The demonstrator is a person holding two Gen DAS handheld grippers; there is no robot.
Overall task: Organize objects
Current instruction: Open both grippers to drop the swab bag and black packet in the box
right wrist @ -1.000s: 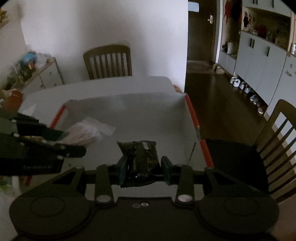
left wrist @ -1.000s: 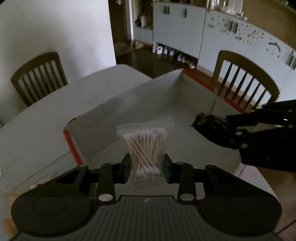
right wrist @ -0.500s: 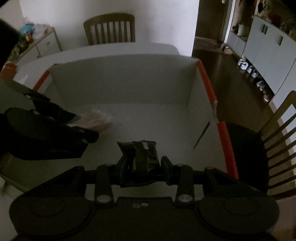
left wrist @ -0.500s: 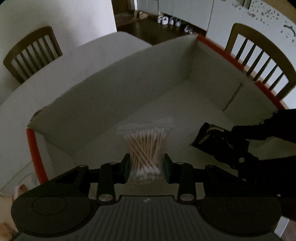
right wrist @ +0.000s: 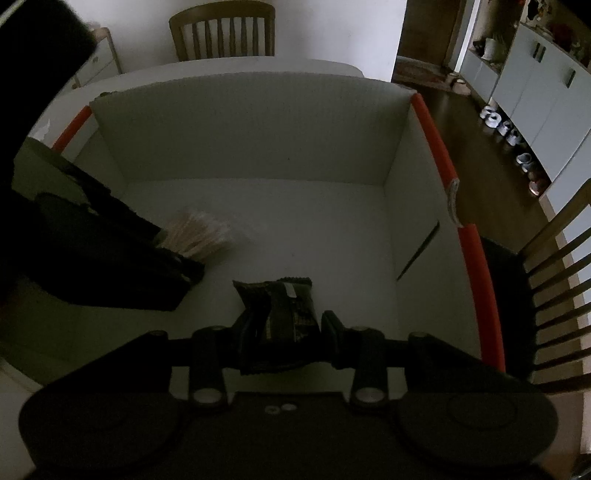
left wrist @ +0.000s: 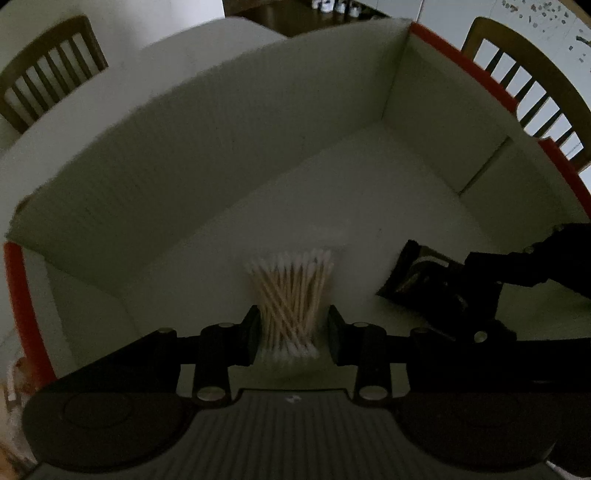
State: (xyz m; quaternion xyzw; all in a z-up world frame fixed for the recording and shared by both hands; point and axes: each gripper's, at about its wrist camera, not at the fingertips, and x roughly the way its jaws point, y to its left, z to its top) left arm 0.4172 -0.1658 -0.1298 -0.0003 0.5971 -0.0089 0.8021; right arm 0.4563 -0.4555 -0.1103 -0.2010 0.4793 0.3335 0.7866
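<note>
My left gripper (left wrist: 291, 332) is shut on a clear bag of cotton swabs (left wrist: 291, 291) and holds it low inside a white cardboard box (left wrist: 221, 140) with orange edges. My right gripper (right wrist: 282, 328) is shut on a dark snack packet (right wrist: 284, 306), also low over the box floor (right wrist: 295, 221). In the left wrist view the snack packet (left wrist: 410, 277) and the right gripper (left wrist: 461, 295) are to the right of the swabs. In the right wrist view the swabs (right wrist: 201, 236) and the left gripper (right wrist: 184, 266) are at the left.
The box stands on a white table (right wrist: 221, 66). Wooden chairs stand at the far side (right wrist: 221, 33) and at the right (right wrist: 554, 277). The box's orange right rim (right wrist: 472, 251) lies near the right chair. White cabinets (right wrist: 535, 74) with shoes below line the dark floor.
Both grippers have gone down and forward into the box with their loads. The box walls now fill more of each view. Both grips are unchanged.
</note>
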